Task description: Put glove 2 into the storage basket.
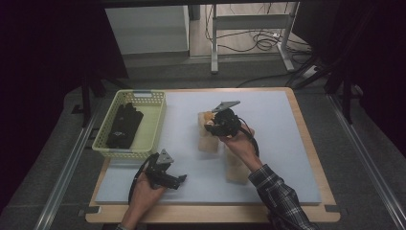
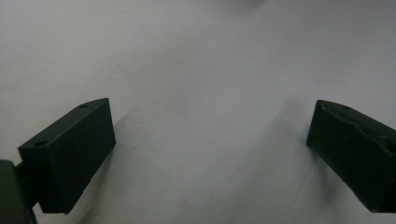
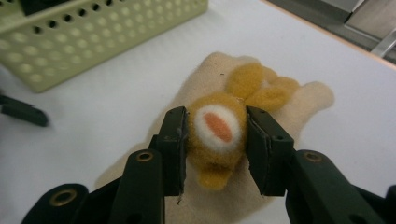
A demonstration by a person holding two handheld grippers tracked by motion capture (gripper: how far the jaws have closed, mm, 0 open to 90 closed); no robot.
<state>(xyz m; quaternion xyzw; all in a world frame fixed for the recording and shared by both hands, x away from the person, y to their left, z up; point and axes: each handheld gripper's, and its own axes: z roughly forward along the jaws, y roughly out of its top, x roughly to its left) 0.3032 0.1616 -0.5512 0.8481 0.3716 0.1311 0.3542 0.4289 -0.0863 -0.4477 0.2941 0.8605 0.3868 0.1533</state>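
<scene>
A beige mitten (image 3: 299, 109) lies on the pale mat (image 1: 277, 143), with a fuzzy orange-yellow felt figure (image 3: 219, 126) on top of it. My right gripper (image 3: 215, 135) is shut on that figure, its pads pressing on both sides. From above, the right gripper (image 1: 210, 125) hangs over the mitten (image 1: 209, 143) near the mat's middle. A second beige mitten (image 1: 237, 168) lies closer to the person, partly under the right forearm. My left gripper (image 1: 179, 179) rests low at the front left of the mat, and its jaws (image 2: 210, 140) stand wide open over bare mat.
A pale green perforated basket (image 1: 158, 120) stands at the mat's left edge and holds dark folded items (image 1: 125, 125); its wall (image 3: 93, 37) is also close by in the right gripper view. The wooden table edge (image 1: 306, 139) frames the mat.
</scene>
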